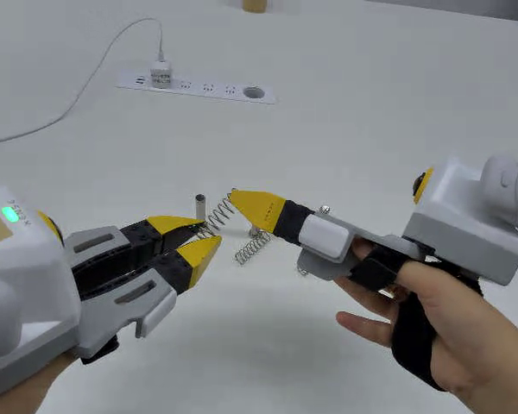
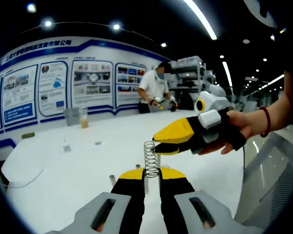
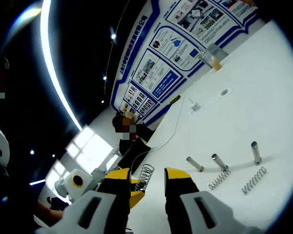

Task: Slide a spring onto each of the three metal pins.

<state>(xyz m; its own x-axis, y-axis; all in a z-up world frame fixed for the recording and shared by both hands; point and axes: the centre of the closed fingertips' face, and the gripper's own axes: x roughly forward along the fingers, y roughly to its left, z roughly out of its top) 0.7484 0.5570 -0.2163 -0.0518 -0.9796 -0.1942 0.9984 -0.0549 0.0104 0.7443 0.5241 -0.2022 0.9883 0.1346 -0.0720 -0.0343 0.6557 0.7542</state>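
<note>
My left gripper (image 1: 203, 237) is shut on the lower end of a spring (image 1: 218, 213), which stands up from its yellow tips (image 2: 150, 157). My right gripper (image 1: 242, 203) comes in from the right with its tip at the spring's upper end (image 2: 158, 141). In the right gripper view its jaws stand open, and the held spring (image 3: 145, 173) lies just beyond the gap between them. Three metal pins (image 3: 219, 162) stand bare on the white table. One pin (image 1: 200, 207) is just behind the left gripper. Two loose springs (image 3: 254, 180) lie by the pins, one of them (image 1: 252, 247) under the right gripper.
A white power strip (image 1: 197, 87) with a plugged charger and its cable lies at the back of the table (image 1: 371, 121). In the left gripper view a person (image 2: 154, 87) stands at the far end, and a cup (image 2: 83, 117) sits near the far edge.
</note>
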